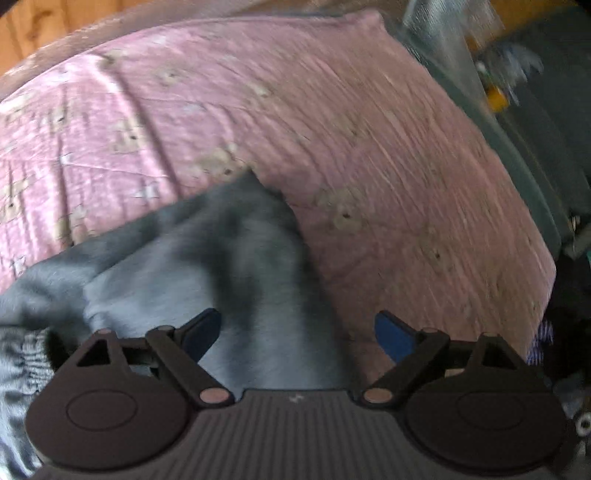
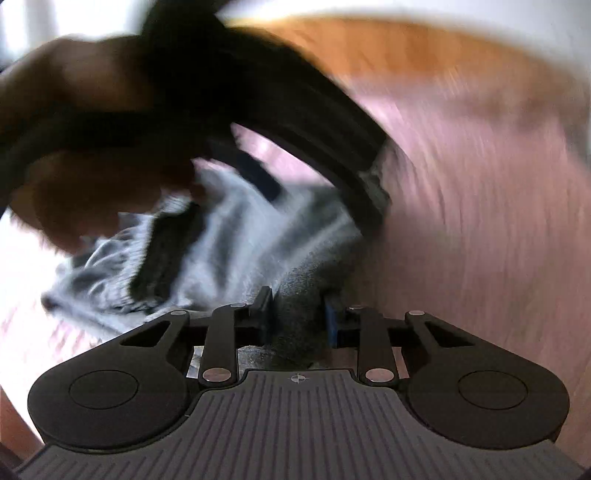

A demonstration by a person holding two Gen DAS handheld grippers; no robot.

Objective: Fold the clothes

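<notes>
A grey garment (image 1: 207, 251) lies bunched on the pink patterned bedspread (image 1: 332, 110), with a ribbed hem at the lower left. My left gripper (image 1: 299, 332) hovers just above it, jaws wide open and nothing between the blue pads (image 1: 393, 334). In the right wrist view my right gripper (image 2: 298, 317) is shut on a dark grey fold of the garment (image 2: 221, 251), which stretches away to the left over the bedspread (image 2: 480, 221). A hand (image 2: 85, 177) holding the other tool's black body (image 2: 303, 122) fills the upper left, blurred.
The bedspread's right edge drops off beside a grey-green frame (image 1: 524, 155) with blurred yellow and clear clutter (image 1: 495, 74) behind it. Wooden boards (image 1: 29, 29) stand at the far left. A striped cloth (image 1: 543, 339) shows at the bed's lower right corner.
</notes>
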